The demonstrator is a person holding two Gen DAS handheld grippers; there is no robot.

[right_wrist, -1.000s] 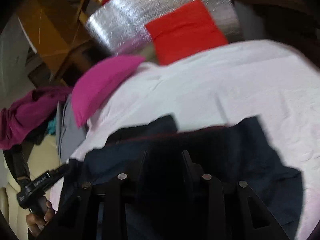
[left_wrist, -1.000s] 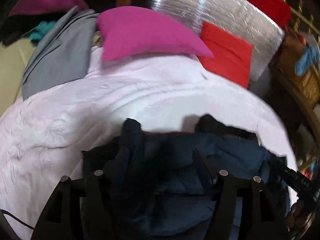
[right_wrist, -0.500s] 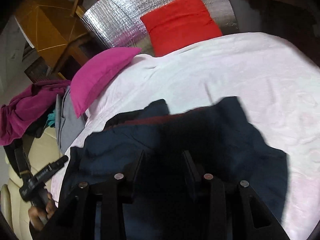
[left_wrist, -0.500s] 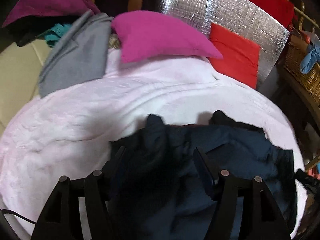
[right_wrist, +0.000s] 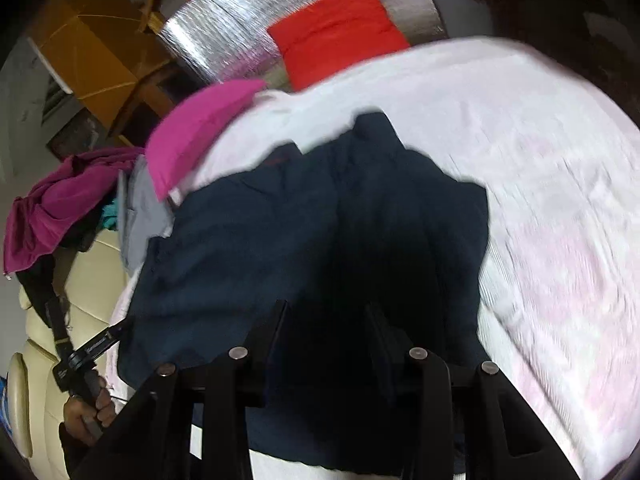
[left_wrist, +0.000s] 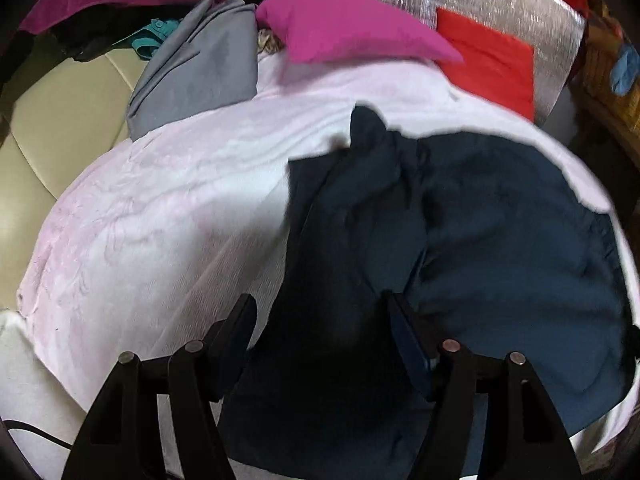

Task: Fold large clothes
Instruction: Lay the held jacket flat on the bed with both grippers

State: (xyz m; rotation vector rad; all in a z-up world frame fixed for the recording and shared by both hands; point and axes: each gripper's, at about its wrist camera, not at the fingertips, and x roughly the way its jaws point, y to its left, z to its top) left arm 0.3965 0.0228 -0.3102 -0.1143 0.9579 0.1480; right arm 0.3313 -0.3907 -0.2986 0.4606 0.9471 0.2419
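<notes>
1. Navy garment (left_wrist: 480,240) lies spread on the pale pink sheet (left_wrist: 160,208), centre to right of the left wrist frame; a flat surface suits folding.
2. Left gripper (left_wrist: 320,320): jaws opening, dark cloth between them; whether the pads press it I cannot tell.
3. Right gripper (right_wrist: 326,320): jaws closing, cloth between them; grip unclear in shadow.
4. Both sit at the near hem, probably to lift it.
5. Magenta pillow (left_wrist: 352,28), upper frame, clear of the work.

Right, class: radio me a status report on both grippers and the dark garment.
Left gripper opening, right gripper closing, navy cloth between both. Navy garment bunched on pale pink blanket. Nothing in the way; magenta pillow lies clear.
</notes>
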